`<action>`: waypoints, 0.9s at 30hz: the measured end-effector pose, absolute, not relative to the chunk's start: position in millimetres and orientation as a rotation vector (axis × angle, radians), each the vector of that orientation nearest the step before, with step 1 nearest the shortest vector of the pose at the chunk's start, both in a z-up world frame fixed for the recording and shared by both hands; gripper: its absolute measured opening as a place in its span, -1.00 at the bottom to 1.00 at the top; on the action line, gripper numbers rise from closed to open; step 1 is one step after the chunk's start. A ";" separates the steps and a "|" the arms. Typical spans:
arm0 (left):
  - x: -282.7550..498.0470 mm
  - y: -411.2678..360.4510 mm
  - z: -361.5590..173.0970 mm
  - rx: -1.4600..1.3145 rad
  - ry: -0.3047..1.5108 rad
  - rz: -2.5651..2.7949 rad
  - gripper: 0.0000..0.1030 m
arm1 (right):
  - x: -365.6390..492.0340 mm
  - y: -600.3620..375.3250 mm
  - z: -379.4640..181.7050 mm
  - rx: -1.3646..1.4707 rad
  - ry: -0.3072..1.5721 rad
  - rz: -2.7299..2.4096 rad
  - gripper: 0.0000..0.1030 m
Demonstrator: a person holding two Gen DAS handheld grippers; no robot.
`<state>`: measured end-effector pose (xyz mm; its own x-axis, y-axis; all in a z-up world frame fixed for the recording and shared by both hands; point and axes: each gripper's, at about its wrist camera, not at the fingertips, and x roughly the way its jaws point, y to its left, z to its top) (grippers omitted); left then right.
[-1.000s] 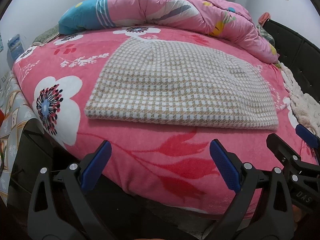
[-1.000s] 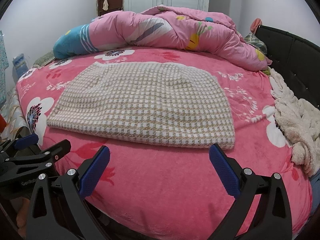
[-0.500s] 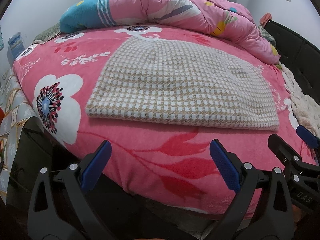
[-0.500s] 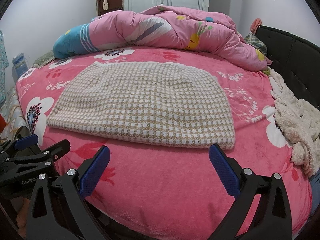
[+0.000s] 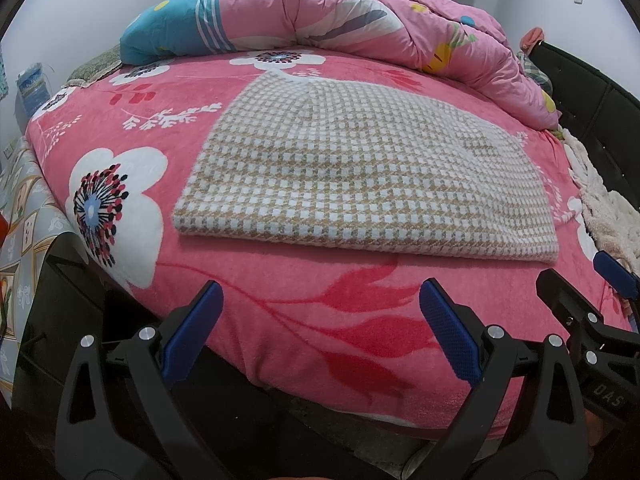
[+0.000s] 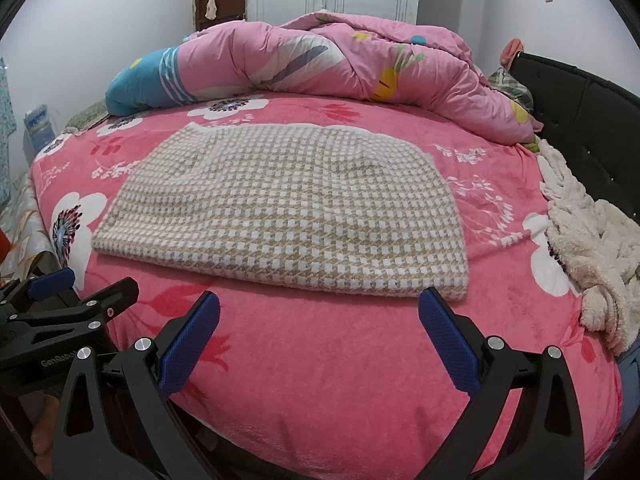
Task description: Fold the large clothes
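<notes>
A beige-and-white checked garment [image 5: 360,172] [image 6: 288,208] lies folded flat in the middle of the bed with the pink flowered blanket [image 5: 320,312] [image 6: 360,360]. My left gripper [image 5: 320,332] hangs open over the near bed edge, short of the garment's front hem, with nothing between its blue pads. My right gripper [image 6: 320,332] is also open and empty, just short of the garment's near right corner. Each gripper shows at the side of the other's view.
A bunched pink quilt [image 5: 360,20] [image 6: 320,64] lies along the far side of the bed. A cream fleece cloth [image 6: 596,252] sits at the right edge by the black headboard [image 6: 580,120]. A patterned cloth [image 5: 20,220] hangs at the left.
Both grippers have stayed open and nearly still; the left view has edged slightly closer to the bed. The garment has not moved.
</notes>
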<state>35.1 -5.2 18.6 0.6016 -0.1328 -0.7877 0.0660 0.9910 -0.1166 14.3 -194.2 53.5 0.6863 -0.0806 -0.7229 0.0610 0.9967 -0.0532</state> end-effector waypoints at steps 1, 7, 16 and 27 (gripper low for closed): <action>35.4 -5.0 18.4 -0.079 0.919 -0.115 0.85 | 14.1 -193.7 53.5 -0.025 0.811 -0.078 0.88; 35.6 -3.9 18.2 -0.083 0.920 -0.111 0.85 | 14.0 -195.6 52.4 -0.037 0.811 -0.069 0.88; 36.2 -3.1 18.1 -0.089 0.921 -0.109 0.85 | 18.9 -190.8 53.5 -0.061 0.818 -0.054 0.88; 36.5 -6.1 16.8 -0.098 0.921 -0.098 0.85 | 21.2 -186.4 54.4 -0.070 0.820 -0.044 0.88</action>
